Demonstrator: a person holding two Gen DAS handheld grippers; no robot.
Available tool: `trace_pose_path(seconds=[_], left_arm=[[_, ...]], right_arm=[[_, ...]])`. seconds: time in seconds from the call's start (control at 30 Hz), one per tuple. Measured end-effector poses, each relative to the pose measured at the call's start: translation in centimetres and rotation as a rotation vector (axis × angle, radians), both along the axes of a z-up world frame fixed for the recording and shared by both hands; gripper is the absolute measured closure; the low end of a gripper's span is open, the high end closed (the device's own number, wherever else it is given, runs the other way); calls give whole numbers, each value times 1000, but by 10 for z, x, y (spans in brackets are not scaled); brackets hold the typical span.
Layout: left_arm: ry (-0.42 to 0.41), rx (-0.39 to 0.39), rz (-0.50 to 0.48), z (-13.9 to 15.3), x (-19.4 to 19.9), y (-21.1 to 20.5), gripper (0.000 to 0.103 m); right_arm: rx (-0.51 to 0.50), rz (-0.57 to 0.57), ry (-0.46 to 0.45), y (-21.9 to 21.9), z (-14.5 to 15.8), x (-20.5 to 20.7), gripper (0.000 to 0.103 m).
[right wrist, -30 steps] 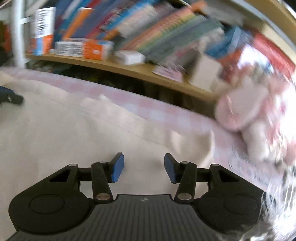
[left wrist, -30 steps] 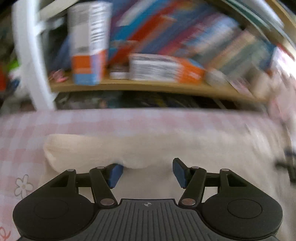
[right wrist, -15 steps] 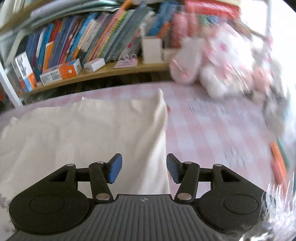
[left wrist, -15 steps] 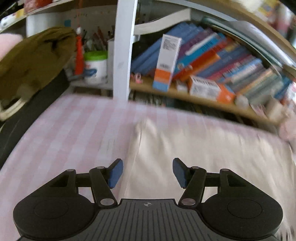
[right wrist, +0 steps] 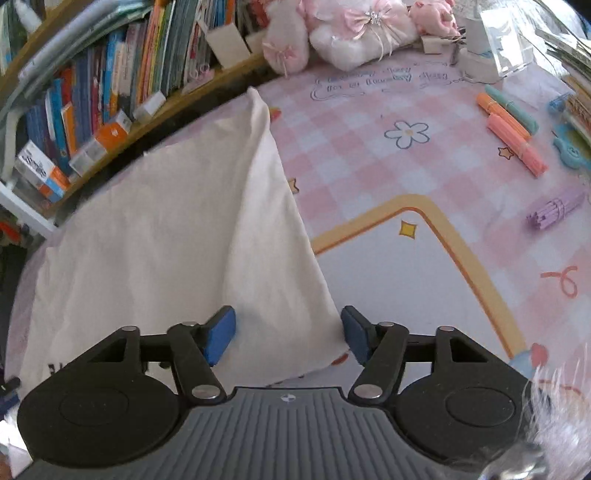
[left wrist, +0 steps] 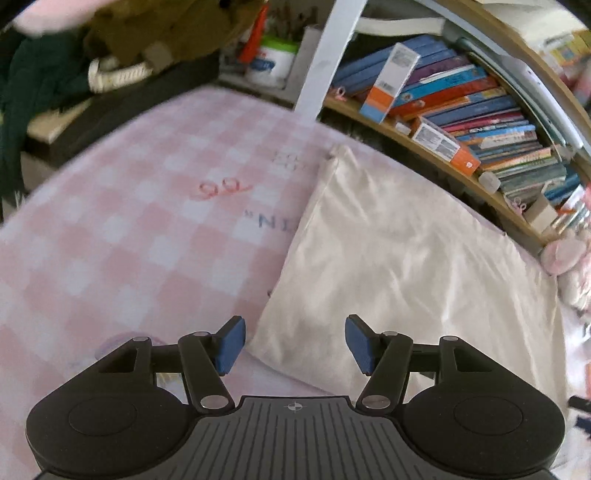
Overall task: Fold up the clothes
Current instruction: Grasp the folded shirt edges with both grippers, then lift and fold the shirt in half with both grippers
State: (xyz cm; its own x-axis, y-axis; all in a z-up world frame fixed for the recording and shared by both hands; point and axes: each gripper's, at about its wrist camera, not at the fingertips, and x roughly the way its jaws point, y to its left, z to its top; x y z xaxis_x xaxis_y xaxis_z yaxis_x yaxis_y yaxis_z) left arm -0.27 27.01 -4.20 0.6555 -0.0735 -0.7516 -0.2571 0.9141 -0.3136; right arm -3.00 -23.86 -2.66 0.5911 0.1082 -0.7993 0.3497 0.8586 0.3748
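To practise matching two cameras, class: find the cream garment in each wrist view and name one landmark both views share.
Left wrist view: the cream garment fills the centre-right; its near left corner lies between the open left tongs.
Right wrist view: the garment fills the centre-left; its near right corner lies between the open right tongs.
Shared landmark: the wooden bookshelf behind the garment's far edge.

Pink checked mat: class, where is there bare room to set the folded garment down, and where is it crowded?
Free: the checked stretch left of the cream garment, and the white panel inside the orange border, right of the garment. Crowded: the far right edge with orange markers, the purple bundle, and plush toys by the bookshelf.
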Motion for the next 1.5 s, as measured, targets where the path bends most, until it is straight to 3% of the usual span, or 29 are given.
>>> trace_pose_path(seconds=[0.17, 0.37, 0.43, 0.5, 0.57, 0.67, 0.7, 0.87, 0.97, 1.1, 1.2, 1.5], left_arm=[[10, -40, 71, -5, -6, 0, 43], [39, -97, 130, -8, 3, 2, 47], [41, -119, 144, -9, 7, 3, 50], [43, -138, 161, -10, 10, 5, 63], [56, -158, 167, -11, 12, 8, 71], [63, -163, 143, -11, 8, 8, 70], [65, -162, 134, -11, 7, 8, 70], [66, -165, 109, -10, 2, 8, 68], [64, -167, 101, -9, -1, 9, 65], [54, -170, 96, -7, -4, 11, 62], [38, -169, 98, -3, -5, 12, 56], [41, -137, 83, -4, -3, 9, 56]], right_arm=[[33, -17, -9, -2, 4, 1, 42], [23, 3, -6, 4, 3, 4, 54], [28, 22, -6, 6, 2, 6, 70], [35, 45, -5, 9, 1, 10, 85], [9, 61, -40, 12, 12, 10, 89], [-43, 89, -202, 16, 47, -5, 91], [-71, 94, -219, 17, 53, -9, 92], [-72, 49, 1, 0, 9, -3, 93], [-34, 22, -12, -5, 3, -7, 92], [-86, 24, -2, -3, 6, -9, 74], [-93, 27, -7, -2, 7, -12, 74], [-105, 29, 13, 1, 3, -16, 68]])
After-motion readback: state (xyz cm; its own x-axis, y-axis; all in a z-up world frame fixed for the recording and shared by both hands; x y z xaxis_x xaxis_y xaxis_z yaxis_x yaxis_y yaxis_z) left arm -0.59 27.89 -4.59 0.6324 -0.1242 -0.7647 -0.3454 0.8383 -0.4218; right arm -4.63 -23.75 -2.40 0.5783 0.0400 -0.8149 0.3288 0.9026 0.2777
